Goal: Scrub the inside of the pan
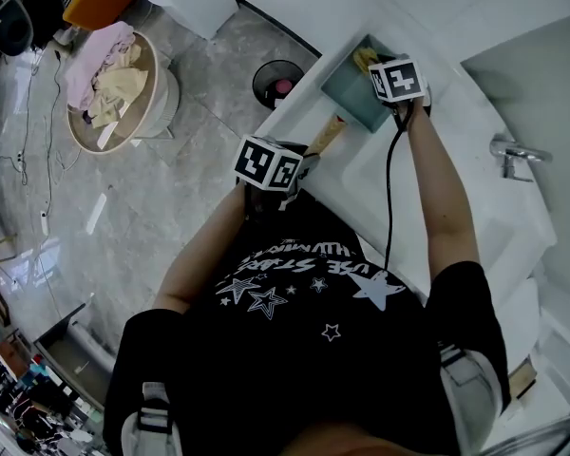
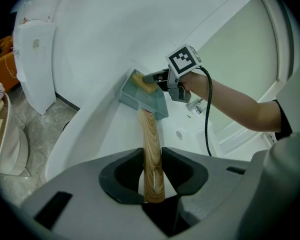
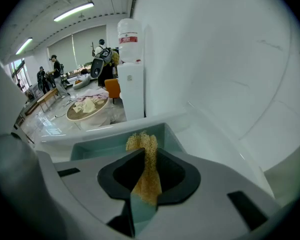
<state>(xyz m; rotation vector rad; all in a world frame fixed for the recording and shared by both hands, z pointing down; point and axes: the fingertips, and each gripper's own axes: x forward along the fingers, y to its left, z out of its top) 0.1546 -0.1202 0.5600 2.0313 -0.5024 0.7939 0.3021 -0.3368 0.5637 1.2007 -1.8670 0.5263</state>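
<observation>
Left hand-held gripper (image 2: pixel 151 156) grips the boxy pan (image 2: pixel 157 106) by its wooden handle (image 2: pixel 149 129), right hand-held gripper (image 3: pixel 150 156) pinches a scratchy yellow sponge (image 3: pixel 142 141).

Black short-sleeved T-shirt (image 1: pixel 304 350) printed with white stars and lettering, with grey straps (image 1: pixel 155 408) at the shoulders. The left gripper (image 2: pixel 152 169) and right gripper (image 3: pixel 147 171) are grey, each bearing a white cube (image 1: pixel 267 163) of black square markers; a black cable (image 1: pixel 391 188) trails from the right
</observation>
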